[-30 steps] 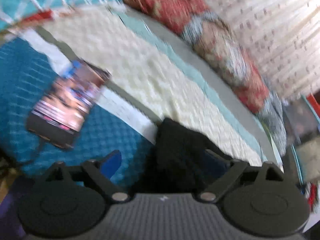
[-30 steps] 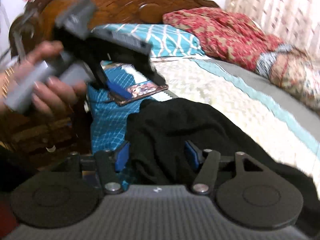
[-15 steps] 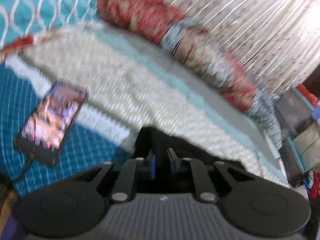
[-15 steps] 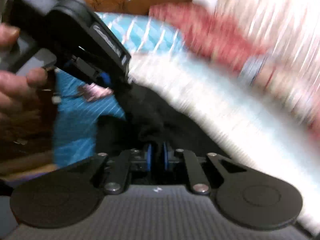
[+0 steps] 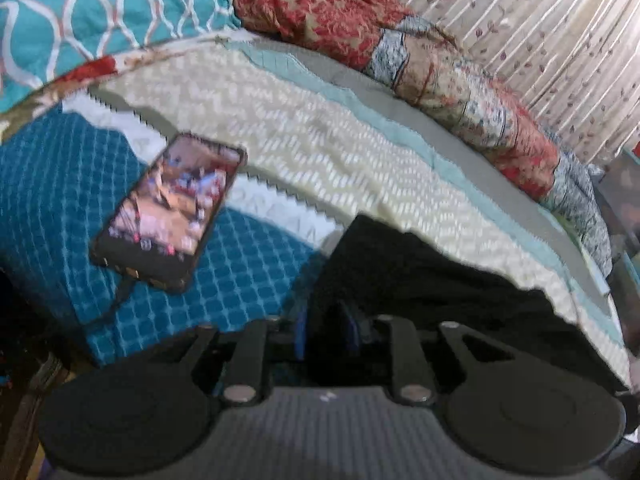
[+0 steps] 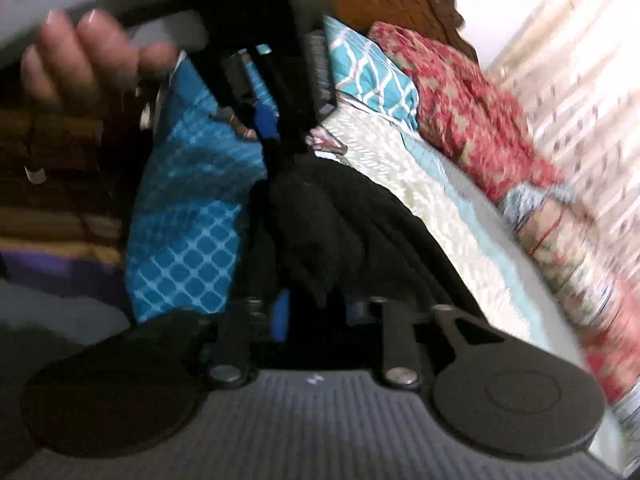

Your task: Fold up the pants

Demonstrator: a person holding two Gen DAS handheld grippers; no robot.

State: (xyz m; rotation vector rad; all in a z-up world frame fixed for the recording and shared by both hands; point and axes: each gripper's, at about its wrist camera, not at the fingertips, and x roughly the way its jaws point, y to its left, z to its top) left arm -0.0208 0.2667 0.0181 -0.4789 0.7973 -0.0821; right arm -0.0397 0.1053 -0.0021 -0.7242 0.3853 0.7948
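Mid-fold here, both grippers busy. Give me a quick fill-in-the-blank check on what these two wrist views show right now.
1. Both the left gripper and the right gripper are shut on the ____ pants.
2. The phone lies with its screen ____.
3. The phone rests on the ____ checked cloth.
4. The pants hang bunched between the two ____.

Missing words: black; lit; blue; grippers

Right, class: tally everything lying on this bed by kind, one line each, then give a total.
Black pants: 1
Phone: 1
Teal patterned pillow: 1
Red floral quilt: 1
Total: 4
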